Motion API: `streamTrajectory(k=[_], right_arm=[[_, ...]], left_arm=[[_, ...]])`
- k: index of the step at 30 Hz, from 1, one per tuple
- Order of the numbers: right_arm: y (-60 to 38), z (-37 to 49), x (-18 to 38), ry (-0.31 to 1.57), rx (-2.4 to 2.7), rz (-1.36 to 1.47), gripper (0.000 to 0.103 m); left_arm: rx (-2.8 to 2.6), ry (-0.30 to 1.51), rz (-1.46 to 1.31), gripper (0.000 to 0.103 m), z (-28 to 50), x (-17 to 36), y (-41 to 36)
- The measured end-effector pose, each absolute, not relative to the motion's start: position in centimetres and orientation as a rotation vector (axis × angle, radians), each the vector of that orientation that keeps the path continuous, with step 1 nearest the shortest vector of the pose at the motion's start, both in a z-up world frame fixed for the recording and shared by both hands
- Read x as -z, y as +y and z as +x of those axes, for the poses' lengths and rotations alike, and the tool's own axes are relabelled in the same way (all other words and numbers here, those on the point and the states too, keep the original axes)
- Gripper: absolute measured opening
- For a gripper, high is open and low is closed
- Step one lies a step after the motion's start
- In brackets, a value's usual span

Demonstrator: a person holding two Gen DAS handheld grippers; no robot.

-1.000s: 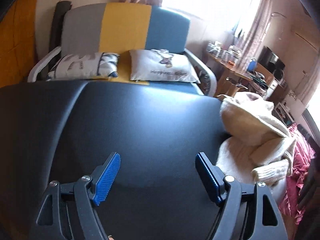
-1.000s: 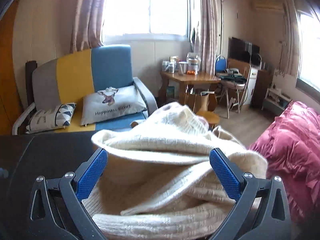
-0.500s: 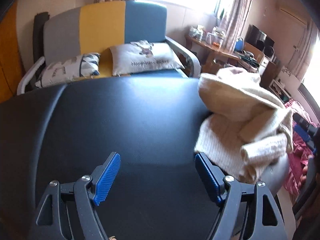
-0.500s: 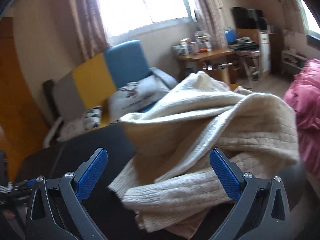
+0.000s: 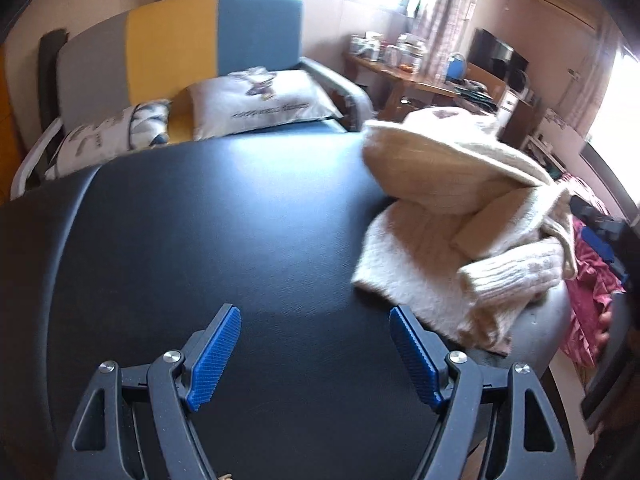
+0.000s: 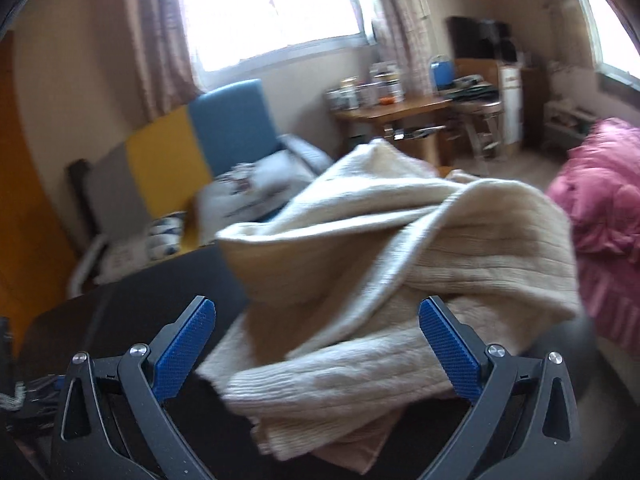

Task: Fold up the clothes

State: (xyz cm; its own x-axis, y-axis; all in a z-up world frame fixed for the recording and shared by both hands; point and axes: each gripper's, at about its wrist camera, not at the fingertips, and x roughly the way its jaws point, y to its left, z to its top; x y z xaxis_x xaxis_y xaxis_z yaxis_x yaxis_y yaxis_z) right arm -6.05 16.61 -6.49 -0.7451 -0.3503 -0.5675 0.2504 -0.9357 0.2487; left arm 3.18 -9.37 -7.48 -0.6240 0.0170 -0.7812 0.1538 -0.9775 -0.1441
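We see the sweater [image 5: 452, 216] bunched on the desk [image 5: 200, 240]; left gripper [image 5: 316, 350] and right gripper [image 6: 316, 344] both spread wide, holding nothing.

The left gripper [image 5: 316, 344] is seen at 6 o'clock with its blue-padded jaws spread wide and nothing held between them, above the black table [image 5: 192, 240]. A crumpled cream knit sweater [image 5: 460, 232] is heaped at 3 o'clock on the table's edge, just beyond the right-hand pad. A grey, yellow and blue armchair [image 5: 180, 44] with two cushions is placed at 11 o'clock.
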Motion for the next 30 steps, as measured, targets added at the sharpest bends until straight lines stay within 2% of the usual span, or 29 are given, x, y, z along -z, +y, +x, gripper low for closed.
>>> streamTrajectory(k=[3,7,9,11,17,26,30], right_arm=[[16.2,-7.5,6.2,-0.283,2.689,0.933,0.103],[16.6,-9.0,5.4,-0.641,2.344,0.879,0.103],[16.4,-9.5,5.5,-0.668,2.298,0.889,0.103],[16.7,-9.4,5.9,-0.670,2.296,0.931,0.103],[18.1,-6.8,7.5,-0.408,2.517,1.034,0.103],[20.0,-5.2,8.3,-0.395,2.639,1.043,0.103],[20.3,-5.2,8.0,-0.513,2.565,1.023,0.103]], left_arm=[[2.820,0.276,1.272,0.078,2.7,5.8,-7.7],[2.879,0.253,1.256,0.078,1.4,4.6,-6.2],[2.892,0.171,1.273,0.078,-0.5,4.0,-4.9],[2.906,0.056,1.260,0.078,-2.2,3.4,-3.4],[2.934,0.011,1.281,0.078,-3.1,2.9,-0.3],[2.953,-0.036,1.284,0.078,-1.6,2.9,1.8],[2.915,-0.007,1.293,0.078,-0.8,4.1,0.4]])
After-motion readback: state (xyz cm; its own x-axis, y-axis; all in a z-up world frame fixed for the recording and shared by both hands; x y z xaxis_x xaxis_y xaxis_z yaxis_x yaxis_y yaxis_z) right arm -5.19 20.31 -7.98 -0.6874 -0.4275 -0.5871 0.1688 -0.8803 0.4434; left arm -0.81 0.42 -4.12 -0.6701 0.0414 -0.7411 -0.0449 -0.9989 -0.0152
